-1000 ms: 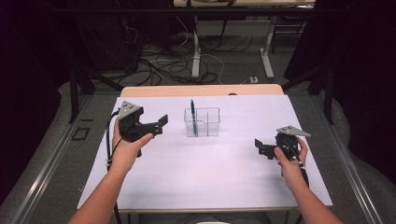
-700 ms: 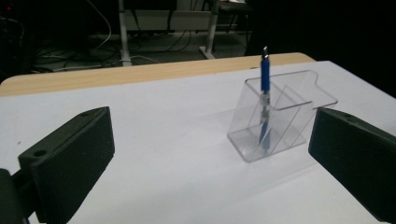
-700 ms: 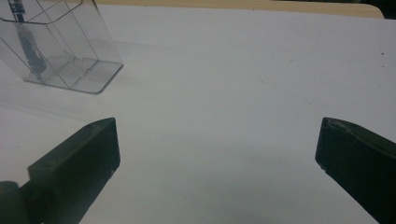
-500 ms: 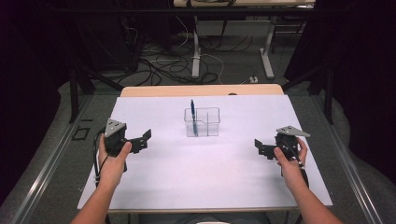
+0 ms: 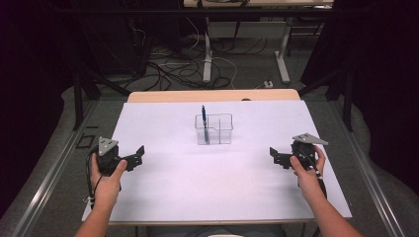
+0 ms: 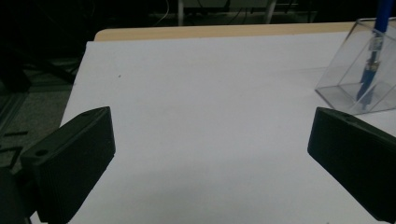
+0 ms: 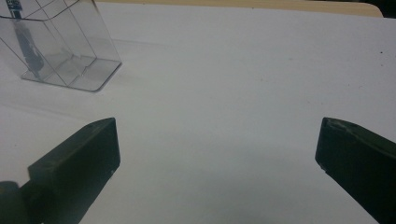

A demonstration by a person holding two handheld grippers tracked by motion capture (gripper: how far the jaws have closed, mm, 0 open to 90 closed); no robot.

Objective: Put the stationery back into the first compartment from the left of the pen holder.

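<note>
Resting: left gripper (image 5: 133,159), jaws spread wide, empty, at counter's left edge | right gripper (image 5: 277,157), jaws spread wide, empty, at right edge | clear bin (image 5: 214,129) mid-counter, well apart from both | blue pen (image 5: 203,122) upright in its left compartment | white counter (image 5: 197,187).

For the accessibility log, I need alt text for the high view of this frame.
A clear holder with a blue pen upright in its left compartment stands mid-table on a white sheet. The left gripper and right gripper sit open and empty near the sheet's side edges, jaws pointing inward.
</note>
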